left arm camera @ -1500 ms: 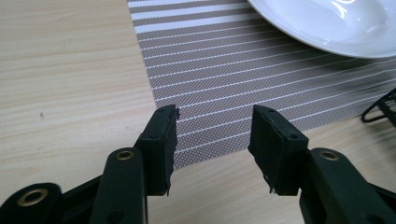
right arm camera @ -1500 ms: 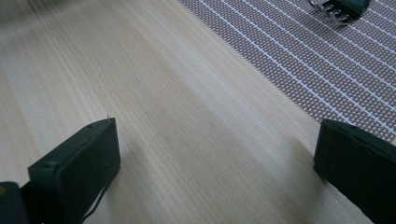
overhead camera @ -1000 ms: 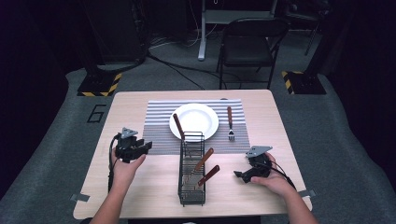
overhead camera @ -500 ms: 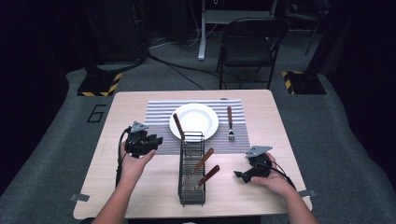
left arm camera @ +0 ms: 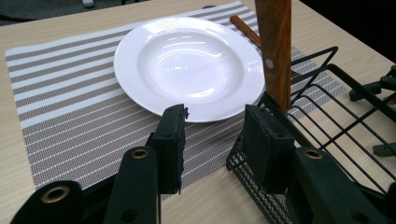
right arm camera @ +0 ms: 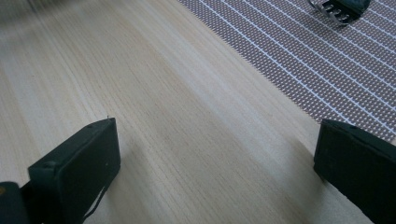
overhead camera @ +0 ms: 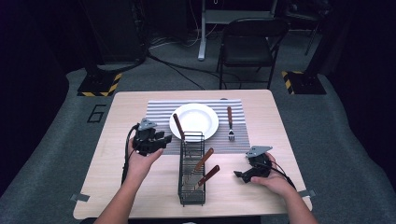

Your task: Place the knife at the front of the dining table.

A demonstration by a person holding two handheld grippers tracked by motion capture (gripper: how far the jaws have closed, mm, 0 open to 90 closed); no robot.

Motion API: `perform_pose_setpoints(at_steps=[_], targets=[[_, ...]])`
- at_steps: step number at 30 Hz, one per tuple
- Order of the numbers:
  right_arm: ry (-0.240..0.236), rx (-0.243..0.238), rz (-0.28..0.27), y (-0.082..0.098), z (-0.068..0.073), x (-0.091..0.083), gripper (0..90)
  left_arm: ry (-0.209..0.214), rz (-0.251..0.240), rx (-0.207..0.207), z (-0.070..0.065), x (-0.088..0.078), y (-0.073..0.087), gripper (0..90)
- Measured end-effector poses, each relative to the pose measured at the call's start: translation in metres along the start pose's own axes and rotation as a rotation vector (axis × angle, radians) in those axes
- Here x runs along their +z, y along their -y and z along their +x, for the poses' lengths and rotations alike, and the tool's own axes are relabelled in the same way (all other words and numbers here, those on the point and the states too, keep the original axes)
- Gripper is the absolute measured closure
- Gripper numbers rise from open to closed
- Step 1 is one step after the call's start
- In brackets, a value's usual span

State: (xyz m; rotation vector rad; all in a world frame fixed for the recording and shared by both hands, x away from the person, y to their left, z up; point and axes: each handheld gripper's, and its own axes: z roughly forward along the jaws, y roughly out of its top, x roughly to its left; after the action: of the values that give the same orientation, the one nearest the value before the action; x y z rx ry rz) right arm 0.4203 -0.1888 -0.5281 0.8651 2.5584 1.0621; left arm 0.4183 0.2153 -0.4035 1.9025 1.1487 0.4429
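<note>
Moving in from the left edge of the desk point(overhead camera: 116, 116) toward the centre of the high view over the last second, the left tool point(overhead camera: 163, 139) now hangs beside the top of the black wire rack point(overhead camera: 191, 186), close to the wooden-handled utensil point(overhead camera: 178, 127) that stands at the rack's far left corner. Seen from the left gripper view, that handle point(left arm camera: 274, 51) rises at the upper right, past the right-hand jaw; the jaws have just been opening, stand partly apart and hold nothing. To take the handle cleanly, the hand would do well to swing the tool toward that side until the wood sits squarely between the pads, clear of the rack's rim and the white plate point(overhead camera: 194, 121) on the striped mat point(overhead camera: 159, 109). Meanwhile the right tool point(overhead camera: 237, 175) rests at lower right, jaws wide and empty.
</note>
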Motion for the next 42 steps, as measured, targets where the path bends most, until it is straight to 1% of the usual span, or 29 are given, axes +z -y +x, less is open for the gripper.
perform_pose_setpoints(at_steps=[1, 4, 5, 10, 13, 14, 15, 17, 19, 21, 24, 27, 31, 33, 34, 35, 37, 39, 42], targets=[[0.0, 0.0, 0.0, 0.0, 0.0, 0.0, 0.0, 0.001, 0.007, 0.013, 0.0, 0.001, -0.001, 59.2], [0.001, 0.0, -0.001, 0.0, 0.0, 0.0, 0.0, 0.009, 0.009, 0.021, -0.003, 0.002, -0.003, 59.1], [0.0, 0.0, 0.0, 0.0, 0.0, 0.0, 0.0, 0.015, 0.002, 0.017, -0.004, 0.003, -0.003, 59.1], [0.0, 0.0, 0.0, 0.0, 0.0, 0.0, 0.0, 0.038, 0.0, 0.019, -0.009, 0.005, -0.004, 59.1], [0.0, 0.0, 0.0, 0.0, 0.0, 0.0, 0.0, 0.066, -0.019, 0.018, -0.013, 0.008, -0.005, 57.9], [0.0, 0.0, 0.0, 0.0, 0.0, 0.0, 0.0, 0.066, -0.019, 0.018, -0.013, 0.008, -0.005, 57.7], [0.0, 0.0, 0.0, 0.0, 0.0, 0.0, 0.0, 0.075, -0.017, 0.024, -0.017, 0.011, -0.005, 57.7], [0.0, 0.0, 0.0, 0.0, 0.0, 0.0, 0.0, 0.078, -0.017, 0.029, -0.019, 0.013, -0.005, 57.8], [0.0, 0.001, 0.0, 0.0, 0.0, 0.0, 0.0, 0.078, -0.009, 0.036, -0.021, 0.016, -0.006, 58.2], [-0.001, -0.002, 0.0, 0.0, 0.0, 0.0, 0.0, 0.082, -0.014, 0.03, -0.023, 0.02, -0.006, 58.5], [-0.001, -0.001, 0.0, 0.0, 0.0, 0.0, 0.0, 0.088, -0.013, 0.028, -0.025, 0.021, -0.007, 59.1], [-0.002, -0.002, 0.0, 0.0, 0.0, 0.0, 0.0, 0.086, -0.013, 0.034, -0.026, 0.023, -0.007, 60.1], [-0.003, -0.003, 0.001, 0.0, -0.001, 0.0, 0.0, 0.091, -0.008, 0.016, -0.027, 0.027, -0.008, 61.7], [-0.003, -0.003, 0.001, 0.0, -0.001, 0.0, 0.0, 0.088, -0.007, 0.016, -0.027, 0.029, -0.009, 63.1], [-0.003, -0.004, 0.001, 0.0, -0.001, 0.0, 0.0, 0.086, -0.005, 0.016, -0.027, 0.03, -0.009, 66.6], [-0.003, -0.005, 0.001, 0.0, -0.001, 0.0, 0.0, 0.087, -0.006, 0.015, -0.027, 0.03, -0.009, 67.7], [-0.004, -0.009, 0.0, 0.0, -0.001, 0.0, 0.0, 0.084, -0.006, 0.021, -0.028, 0.03, -0.009, 69.9], [-0.004, -0.011, 0.001, 0.0, -0.001, 0.0, 0.0, 0.082, -0.011, 0.024, -0.029, 0.03, -0.009, 70.2], [-0.005, -0.005, 0.002, 0.0, -0.001, 0.0, 0.0, 0.066, -0.014, 0.046, -0.032, 0.027, -0.008, 70.8]])
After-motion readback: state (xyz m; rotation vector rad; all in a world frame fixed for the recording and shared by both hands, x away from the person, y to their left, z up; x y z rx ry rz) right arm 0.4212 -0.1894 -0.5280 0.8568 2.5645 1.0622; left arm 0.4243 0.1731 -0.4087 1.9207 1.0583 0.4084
